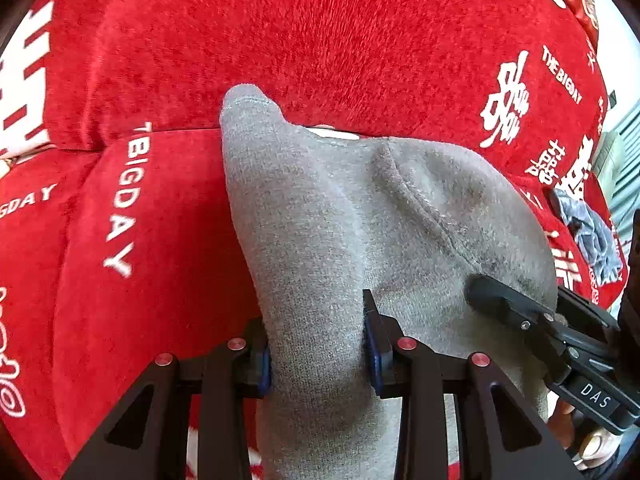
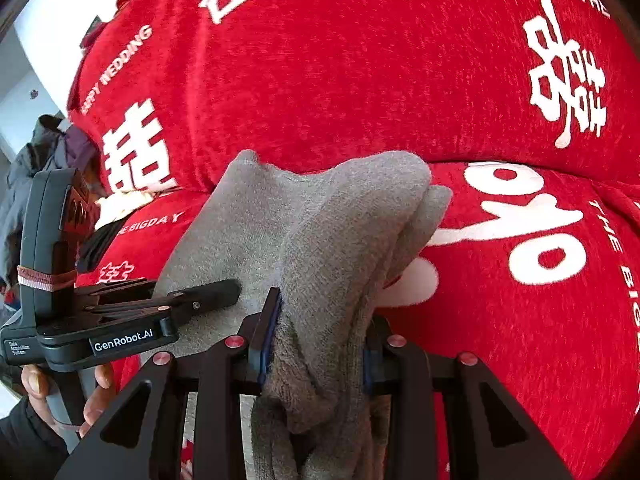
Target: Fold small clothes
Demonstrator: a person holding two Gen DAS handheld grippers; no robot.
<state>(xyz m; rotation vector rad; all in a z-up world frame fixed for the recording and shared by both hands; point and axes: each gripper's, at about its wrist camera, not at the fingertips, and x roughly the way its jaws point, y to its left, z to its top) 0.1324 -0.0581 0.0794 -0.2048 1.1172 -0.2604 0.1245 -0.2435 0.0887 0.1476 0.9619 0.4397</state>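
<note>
A small grey fleecy garment (image 1: pixel 360 208) hangs lifted above the red cover, stretched between both grippers. In the left wrist view my left gripper (image 1: pixel 318 344) is shut on a bunched edge of it, the cloth filling the gap between the blue pads. My right gripper (image 1: pixel 520 300) pinches the same cloth at the right. In the right wrist view the grey garment (image 2: pixel 320 220) is folded double, and my right gripper (image 2: pixel 318 336) is shut on its thick bunched edge. My left gripper (image 2: pixel 184 290) grips the cloth's left edge, with a hand (image 2: pixel 96 400) on its handle.
A red plush cover (image 1: pixel 320 40) with white lettering lies over the cushions beneath and behind the garment. Another crumpled grey cloth (image 1: pixel 592 240) lies at the far right. Dark clothes (image 2: pixel 40 152) are piled at the left edge of the right wrist view.
</note>
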